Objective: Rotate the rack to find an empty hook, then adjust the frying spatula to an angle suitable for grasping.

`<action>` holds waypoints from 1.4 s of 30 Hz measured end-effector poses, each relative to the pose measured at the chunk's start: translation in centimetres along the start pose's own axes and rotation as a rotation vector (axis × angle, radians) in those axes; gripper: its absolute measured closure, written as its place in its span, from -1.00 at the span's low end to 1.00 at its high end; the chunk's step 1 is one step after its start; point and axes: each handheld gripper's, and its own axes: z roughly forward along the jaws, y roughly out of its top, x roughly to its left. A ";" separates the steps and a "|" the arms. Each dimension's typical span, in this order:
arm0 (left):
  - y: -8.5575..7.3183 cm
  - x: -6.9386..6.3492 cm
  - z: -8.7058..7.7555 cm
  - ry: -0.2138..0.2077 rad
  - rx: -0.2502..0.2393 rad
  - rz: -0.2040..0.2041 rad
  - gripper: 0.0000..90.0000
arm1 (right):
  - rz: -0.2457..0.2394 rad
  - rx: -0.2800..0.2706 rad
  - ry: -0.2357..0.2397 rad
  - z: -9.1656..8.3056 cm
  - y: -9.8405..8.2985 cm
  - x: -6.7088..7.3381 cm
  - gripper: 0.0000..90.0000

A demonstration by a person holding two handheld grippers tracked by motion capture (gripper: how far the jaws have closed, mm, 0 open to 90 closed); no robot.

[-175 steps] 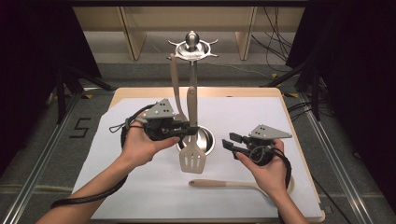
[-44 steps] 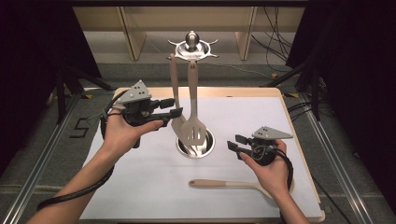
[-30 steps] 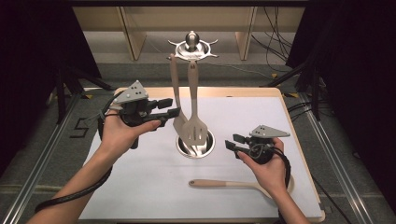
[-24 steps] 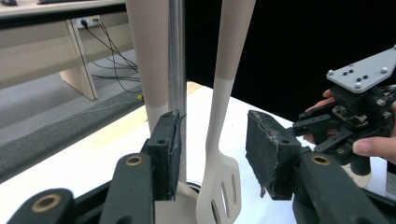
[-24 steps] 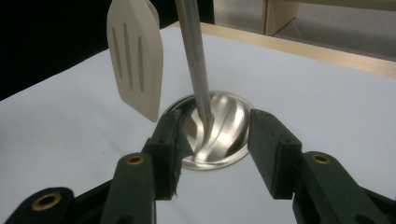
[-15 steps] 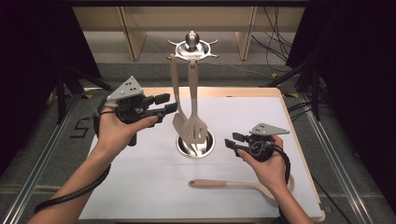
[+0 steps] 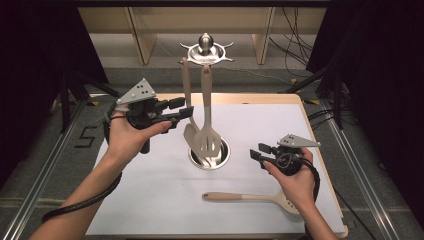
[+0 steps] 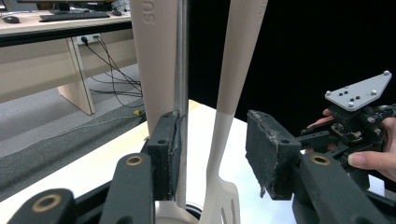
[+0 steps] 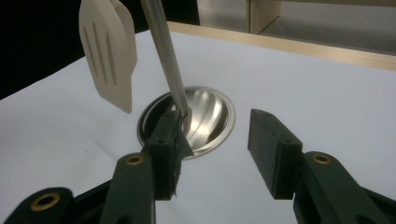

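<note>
A steel utensil rack rises on a thin pole from its round base at mid table. A beige slotted spatula and a second beige utensil hang from it. My left gripper is open at the hanging handles. In the left gripper view the spatula's handle runs between the open jaws of the left gripper, apart from both pads, and the left pad lies beside the pole. My right gripper stands open and holds nothing, low to the right of the base.
A third utensil lies flat on the white sheet near the front edge, its head under the right hand. The table's wooden rim runs along the right. Desk legs and cables stand on the floor beyond the table.
My left gripper was low by the spatula's blade in the earliest frame and has since risen up and to the left. Over the last second both hands barely shift.
</note>
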 end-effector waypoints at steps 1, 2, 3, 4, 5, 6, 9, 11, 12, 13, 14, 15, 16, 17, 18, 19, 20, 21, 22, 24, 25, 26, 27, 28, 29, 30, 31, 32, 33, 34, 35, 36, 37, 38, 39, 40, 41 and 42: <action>0.0 0.0 -0.1 0.003 0.003 0.004 0.22 | -0.005 0.005 0.000 0.0 0.1 0.1 0.24; 0.0 0.1 -0.2 0.005 0.001 0.006 0.22 | -0.018 -0.017 0.013 0.1 0.1 0.1 0.24; 0.0 0.2 -0.3 0.008 -0.001 0.006 0.22 | -0.034 -0.015 0.006 0.1 0.1 0.2 0.24; 0.1 0.2 -0.4 0.007 -0.004 0.005 0.22 | -0.037 -0.002 -0.002 0.0 0.1 0.3 0.24; 0.1 0.3 -0.4 0.006 -0.009 0.003 0.22 | -0.041 -0.018 0.013 0.2 0.0 0.3 0.24; 0.2 0.4 -0.5 0.008 -0.011 0.002 0.22 | -0.007 0.008 0.009 0.0 -0.1 0.6 0.24; 0.3 0.7 -0.5 0.009 -0.014 0.002 0.22 | 0.002 0.012 -0.002 -0.1 -0.4 0.4 0.23; 0.3 0.8 -0.5 0.014 -0.014 -0.005 0.22 | -0.011 -0.002 0.004 0.0 -0.6 -0.1 0.23; 0.3 0.9 -0.5 0.018 -0.014 -0.009 0.22 | -0.027 0.007 -0.008 -0.1 -0.5 -0.2 0.23; 0.3 0.9 -0.5 0.020 -0.017 -0.011 0.22 | -0.007 0.002 0.005 0.0 -0.6 -0.1 0.23; 0.4 0.9 -0.5 0.021 -0.020 -0.010 0.22 | 0.000 0.008 0.002 -0.1 -0.5 0.0 0.23; 0.5 0.8 -0.5 0.023 -0.027 -0.013 0.22 | 0.010 0.014 -0.012 -0.1 -0.4 0.1 0.23; 0.7 0.7 -0.6 0.032 -0.043 -0.021 0.22 | -0.025 -0.001 -0.007 0.0 -0.3 -0.1 0.23; 0.8 0.7 -0.7 0.034 -0.050 -0.019 0.23 | 0.004 -0.001 -0.004 0.0 -0.1 0.1 0.23; 1.1 0.6 -0.9 0.037 -0.056 -0.020 0.23 | 0.002 0.002 -0.009 -0.1 0.0 0.0 0.23; 1.5 0.4 -1.1 0.035 -0.070 -0.015 0.25 | -0.040 -0.010 -0.020 0.0 0.2 -0.2 0.23; 2.0 0.3 -1.4 0.038 -0.080 -0.008 0.25 | -0.031 -0.008 -0.019 0.0 0.2 -0.1 0.23; 2.4 0.2 -1.8 0.043 -0.098 -0.006 0.27 | -0.025 -0.005 -0.019 0.0 0.3 0.0 0.23; 3.1 0.0 -2.3 0.046 -0.124 0.008 0.28 | -0.029 -0.012 -0.005 0.1 0.2 0.1 0.23; 3.8 -0.1 -2.7 0.053 -0.147 0.015 0.40 | -0.005 -0.002 0.004 0.2 0.1 0.5 0.23; 4.2 -0.1 -2.9 0.059 -0.158 0.016 0.45 | -0.035 -0.003 0.003 0.3 0.0 0.3 0.23; 4.6 -0.1 -3.0 0.065 -0.164 0.026 0.54 | -0.021 0.014 -0.001 0.2 0.0 0.5 0.23; 4.8 0.0 -2.9 0.065 -0.163 0.027 0.57 | -0.026 0.008 -0.004 0.2 -0.1 0.4 0.22; 5.0 0.0 -2.8 0.068 -0.168 0.027 0.60 | -0.023 0.018 0.006 0.2 -0.1 0.4 0.22; 5.2 -0.1 -2.6 0.069 -0.176 0.025 0.69 | -0.040 0.017 0.002 0.3 -0.1 0.2 0.22; 5.4 -0.1 -2.5 0.067 -0.171 0.032 0.75 | 0.000 0.015 0.015 0.4 -0.3 0.4 0.22; 5.5 -0.2 -2.2 0.070 -0.185 0.024 0.81 | -0.005 0.037 0.003 0.3 -0.3 0.3 0.22; 5.8 -0.3 -2.0 0.077 -0.183 0.035 0.87 | -0.040 0.021 0.005 0.4 -0.4 -0.1 0.23; 5.9 -0.4 -1.8 0.076 -0.186 0.032 0.91 | -0.023 0.018 0.015 0.5 -0.5 0.0 0.23; 6.2 -0.4 -1.5 0.072 -0.190 0.028 0.94 | -0.015 0.022 0.015 0.5 -0.5 0.0 0.24; 6.3 -0.4 -1.4 0.074 -0.190 0.030 0.95 | -0.019 0.023 0.016 0.5 -0.4 0.0 0.25; 6.5 -0.3 -1.2 0.078 -0.192 0.030 0.96 | -0.025 0.038 0.004 0.4 -0.4 0.1 0.25; 6.7 -0.3 -1.1 0.082 -0.194 0.031 0.97 | -0.025 0.036 0.006 0.3 -0.3 0.1 0.25; 6.9 -0.3 -1.0 0.089 -0.201 0.032 0.97 | -0.019 0.038 0.010 0.3 -0.3 0.2 0.25; 7.0 -0.2 -1.0 0.096 -0.199 0.037 0.98 | -0.022 0.037 0.010 0.3 -0.3 0.2 0.25; 7.2 -0.1 -0.8 0.102 -0.200 0.038 0.98 | -0.023 0.031 0.011 0.4 -0.3 0.2 0.25; 7.2 0.0 -0.8 0.108 -0.201 0.037 0.98 | -0.027 0.016 0.016 0.5 -0.4 0.3 0.25; 7.2 0.1 -0.8 0.116 -0.206 0.035 0.98 | -0.030 0.019 0.018 0.5 -0.4 0.3 0.25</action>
